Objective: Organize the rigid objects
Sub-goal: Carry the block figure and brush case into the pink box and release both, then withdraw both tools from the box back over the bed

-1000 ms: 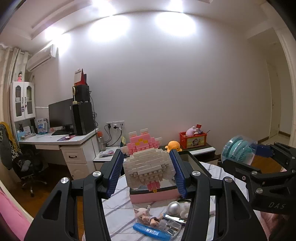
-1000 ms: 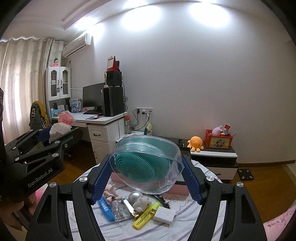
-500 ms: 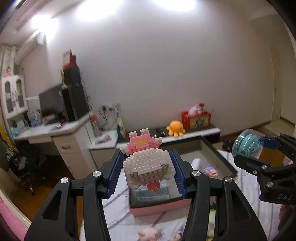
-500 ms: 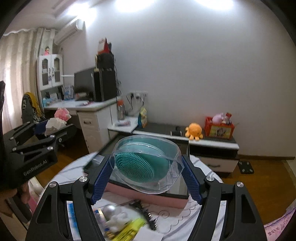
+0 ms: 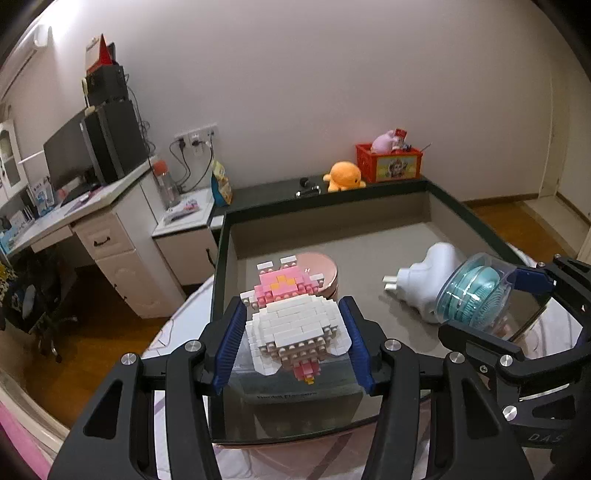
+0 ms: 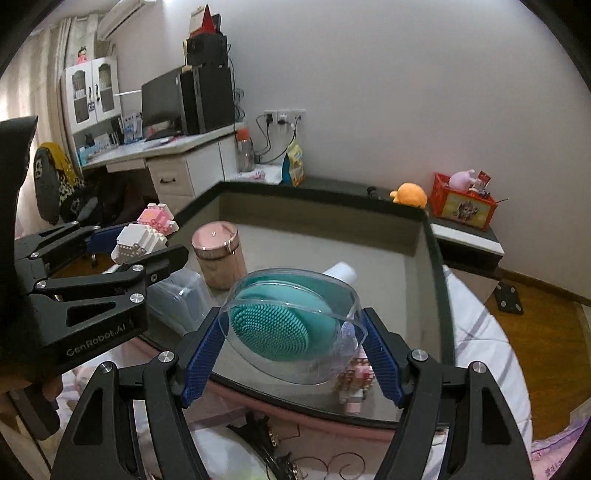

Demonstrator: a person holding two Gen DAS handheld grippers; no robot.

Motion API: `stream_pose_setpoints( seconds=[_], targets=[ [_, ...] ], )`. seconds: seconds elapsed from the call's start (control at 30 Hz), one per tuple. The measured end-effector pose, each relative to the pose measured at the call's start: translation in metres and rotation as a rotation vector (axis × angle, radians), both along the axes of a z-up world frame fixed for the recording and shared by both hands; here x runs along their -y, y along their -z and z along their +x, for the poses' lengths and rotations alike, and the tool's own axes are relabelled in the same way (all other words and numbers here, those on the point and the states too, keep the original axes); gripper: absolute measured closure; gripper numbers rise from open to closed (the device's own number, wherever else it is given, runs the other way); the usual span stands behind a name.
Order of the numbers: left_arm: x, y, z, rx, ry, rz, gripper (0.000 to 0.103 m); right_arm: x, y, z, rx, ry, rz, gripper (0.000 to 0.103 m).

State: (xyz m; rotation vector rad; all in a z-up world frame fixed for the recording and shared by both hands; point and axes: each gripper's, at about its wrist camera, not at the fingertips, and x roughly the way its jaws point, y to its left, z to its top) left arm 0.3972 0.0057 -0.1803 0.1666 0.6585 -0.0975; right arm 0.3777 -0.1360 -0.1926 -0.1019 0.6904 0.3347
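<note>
Left gripper point(image 5: 295, 343): jaws opening, white-and-pink toy-brick figure point(image 5: 293, 325) between the pads, above the dark-rimmed grey tray point(image 5: 369, 236).
Right gripper point(image 6: 291, 350): pinches teal bristled brush in clear round case point(image 6: 291, 325), over the tray's near edge.
Tray contents: pink cylindrical jar point(image 6: 219, 254), white plug adapter point(image 5: 424, 280), clear plastic box point(image 6: 181, 295).

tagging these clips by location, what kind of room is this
Most likely a home bedroom or study: a computer desk with a monitor, a wall air conditioner, and an orange plush toy on a low cabinet.

Beyond my claws I saw an orange plush octopus point(image 5: 343, 176) beside a red toy crate point(image 5: 388, 165), and a desk point(image 6: 155, 155).
</note>
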Motion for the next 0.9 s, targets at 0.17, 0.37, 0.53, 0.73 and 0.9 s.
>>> stream_pose_setpoints(
  seconds=[0.17, 0.37, 0.53, 0.73, 0.9],
  targets=[
    [-0.007, -0.001, 0.006, 0.018, -0.024, 0.002, 0.021, -0.001, 0.000, 0.001, 0.000, 0.001, -0.010, 0.028],
    [-0.015, -0.011, -0.011, 0.024, -0.038, 0.004, 0.014, 0.003, -0.016, -0.010, 0.037, 0.021, 0.016, 0.023],
    [-0.025, -0.044, -0.055, 0.099, -0.045, -0.032, 0.006, 0.014, -0.045, -0.040, 0.089, 0.051, 0.048, 0.022],
    [-0.034, -0.085, -0.136, 0.242, -0.055, -0.108, 0.000, 0.028, -0.091, -0.111, 0.230, 0.077, 0.089, 0.020],
    [-0.032, -0.109, -0.208, 0.354, -0.064, -0.146, 0.000, 0.034, -0.114, -0.174, 0.326, 0.101, 0.106, 0.012]
  ],
)
